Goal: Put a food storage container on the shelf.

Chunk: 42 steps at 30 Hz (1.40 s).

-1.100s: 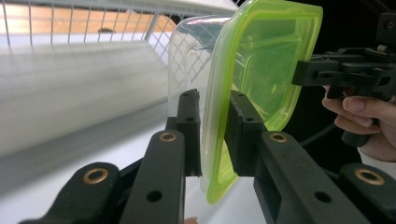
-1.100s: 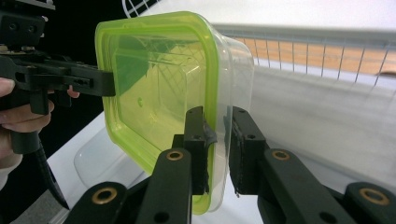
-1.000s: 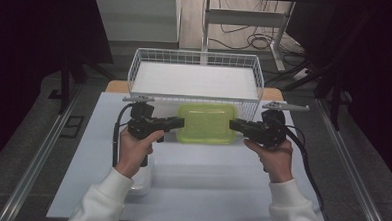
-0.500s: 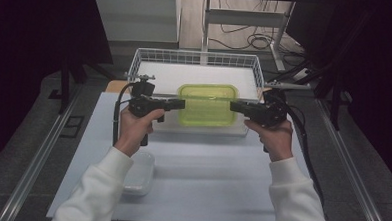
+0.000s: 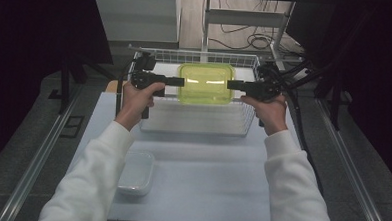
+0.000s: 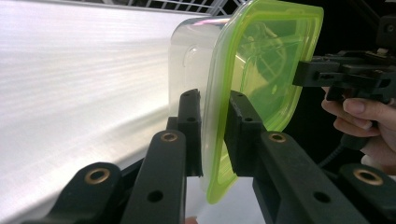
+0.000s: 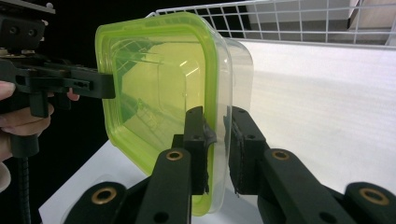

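A clear plastic container with a yellow-green lid (image 5: 205, 83) hangs level over the white wire basket (image 5: 193, 121). My left gripper (image 5: 180, 82) is shut on its left rim and my right gripper (image 5: 230, 84) on its right rim. In the left gripper view the jaws of the left gripper (image 6: 215, 100) clamp the lid's edge (image 6: 261, 56), with the right gripper (image 6: 322, 74) on the far side. The right gripper (image 7: 217, 116) pinches the rim of the lid (image 7: 154, 84) in its own view, opposite the left gripper (image 7: 88, 84).
A second clear container (image 5: 136, 173), without a lid, sits on the pale table (image 5: 205, 191) near the left forearm. The basket has a white floor (image 7: 327, 93) and wire walls. Cables and a metal frame (image 5: 248, 22) lie beyond the table.
Both hands have carried the lidded container away from the person and upward, from the table in front of the basket to over the basket. The grips have not changed.
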{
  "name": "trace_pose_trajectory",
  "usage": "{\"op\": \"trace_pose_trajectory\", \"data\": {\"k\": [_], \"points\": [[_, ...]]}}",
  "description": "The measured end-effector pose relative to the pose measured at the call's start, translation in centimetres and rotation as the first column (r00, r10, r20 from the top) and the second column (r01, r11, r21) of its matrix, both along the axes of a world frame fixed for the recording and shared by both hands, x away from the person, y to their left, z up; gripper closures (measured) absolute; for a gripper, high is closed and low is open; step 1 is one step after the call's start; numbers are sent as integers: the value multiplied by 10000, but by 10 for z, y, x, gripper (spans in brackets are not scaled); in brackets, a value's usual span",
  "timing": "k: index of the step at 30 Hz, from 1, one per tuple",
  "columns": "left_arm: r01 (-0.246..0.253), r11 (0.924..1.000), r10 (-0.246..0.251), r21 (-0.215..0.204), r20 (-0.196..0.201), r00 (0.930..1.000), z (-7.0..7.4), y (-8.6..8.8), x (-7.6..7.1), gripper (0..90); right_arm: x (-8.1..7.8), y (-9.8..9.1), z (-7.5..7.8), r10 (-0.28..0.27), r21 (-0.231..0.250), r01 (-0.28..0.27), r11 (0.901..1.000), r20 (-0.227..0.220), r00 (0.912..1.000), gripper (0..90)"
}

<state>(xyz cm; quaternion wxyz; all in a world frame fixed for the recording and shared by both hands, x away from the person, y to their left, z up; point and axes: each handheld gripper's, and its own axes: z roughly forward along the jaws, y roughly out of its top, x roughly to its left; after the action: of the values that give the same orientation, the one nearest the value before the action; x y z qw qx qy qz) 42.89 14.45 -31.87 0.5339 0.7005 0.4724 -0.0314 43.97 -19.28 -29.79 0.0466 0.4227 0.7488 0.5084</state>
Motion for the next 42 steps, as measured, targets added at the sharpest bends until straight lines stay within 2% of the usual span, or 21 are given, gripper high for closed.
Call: {"op": "trace_pose_trajectory", "data": {"k": [2, 4, 8, 9, 10, 11, 12, 14, 17, 22, 23, 24, 27, 31, 35, 36, 38, 39, 40, 41, 42], "points": [[-5, 10000, 7, 38, -345, 9994, -3, 2, 14, 778, 8, 2, -1, -43, -39, 42, 10000, -151, 9999, 781], [-16, 10000, 15, -32, -481, 9988, -4, 4, 19, 779, 12, 3, -2, -47, -32, 47, 10000, -252, 9997, 781], [-68, 9999, 59, -117, -761, 9971, -3, 7, 29, 780, 29, 5, -8, -74, 360, 101, 9993, -738, 9972, 782], [-35, 9998, 13, -203, -1050, 9945, -3, 9, 34, 771, 35, 6, -10, -115, 465, 161, 9988, -989, 9950, 780], [-35, 9998, 13, -203, -1050, 9945, -3, 9, 34, 768, 37, 6, -11, -120, 502, 177, 9986, -1111, 9937, 778], [12, 9996, -50, -299, -1292, 9916, -3, 11, 39, 768, 37, 6, -11, -120, 502, 177, 9986, -1111, 9937, 778], [-45, 9980, -64, -637, -1686, 9857, -5, 13, 46, 763, 44, 5, -12, -128, 764, 241, 9968, -1447, 9894, 776], [-196, 9943, -32, -1051, -2130, 9770, -8, 16, 54, 760, 50, 5, -14, -167, 931, 331, 9951, -1716, 9850, 769], [-460, 9882, 78, -1461, -2517, 9678, -14, 18, 65, 757, 58, 5, -16, -337, 1146, 589, 9917, -2104, 9770, 751], [-702, 9889, 317, -1313, -2748, 9610, -18, 16, 73, 749, 67, 7, -22, -826, 1388, 1259, 9823, -2826, 9557, 722], [-702, 9889, 317, -1313, -2748, 9610, -18, 16, 73, 746, 67, 7, -22, -826, 1388, 1259, 9823, -2826, 9557, 722], [-712, 9884, 314, -1343, -2779, 9601, -18, 16, 74, 742, 68, 8, -24, -1032, 1499, 1533, 9767, -2981, 9489, 723], [-797, 9860, 365, -1466, -2770, 9602, -20, 17, 73, 732, 69, 8, -26, -1172, 1709, 1757, 9695, -3063, 9447, 721], [-881, 9836, 425, -1571, -2730, 9611, -22, 17, 73, 721, 70, 9, -28, -1339, 1842, 1974, 9629, -3093, 9415, 718], [-967, 9856, 585, -1387, -2569, 9647, -22, 16, 72, 664, 69, 8, -31, -1394, 2073, 2106, 9554, -3121, 9398, 684], [-1061, 9867, 739, -1229, -2418, 9675, -22, 15, 71, 664, 69, 9, -31, -1525, 2042, 2225, 9533, -3105, 9383, 637], [-1324, 9875, 1128, -857, -2026, 9727, -19, 14, 69, 513, 66, 9, -32, -1879, 1791, 2466, 9524, -2921, 9378, 521], [-1500, 9881, 1436, -347, -1431, 9792, -15, 12, 64, 432, 62, 8, -30, -2301, 1708, 2790, 9450, -2588, 9381, 470], [-1500, 9881, 1436, -347, -1431, 9792, -15, 12, 64, 407, 62, 8, -30, -2301, 1708, 2790, 9450, -2588, 9381, 470], [-1500, 9881, 1458, -353, -1025, 9840, -10, 13, 58, 368, 56, 7, -27, -2539, 1817, 2978, 9372, -2305, 9394, 430], [-1516, 9876, 1477, -408, -852, 9854, -7, 14, 55, 344, 53, 6, -26, -2631, 1849, 3039, 9346, -2158, 9403, 422]]}}
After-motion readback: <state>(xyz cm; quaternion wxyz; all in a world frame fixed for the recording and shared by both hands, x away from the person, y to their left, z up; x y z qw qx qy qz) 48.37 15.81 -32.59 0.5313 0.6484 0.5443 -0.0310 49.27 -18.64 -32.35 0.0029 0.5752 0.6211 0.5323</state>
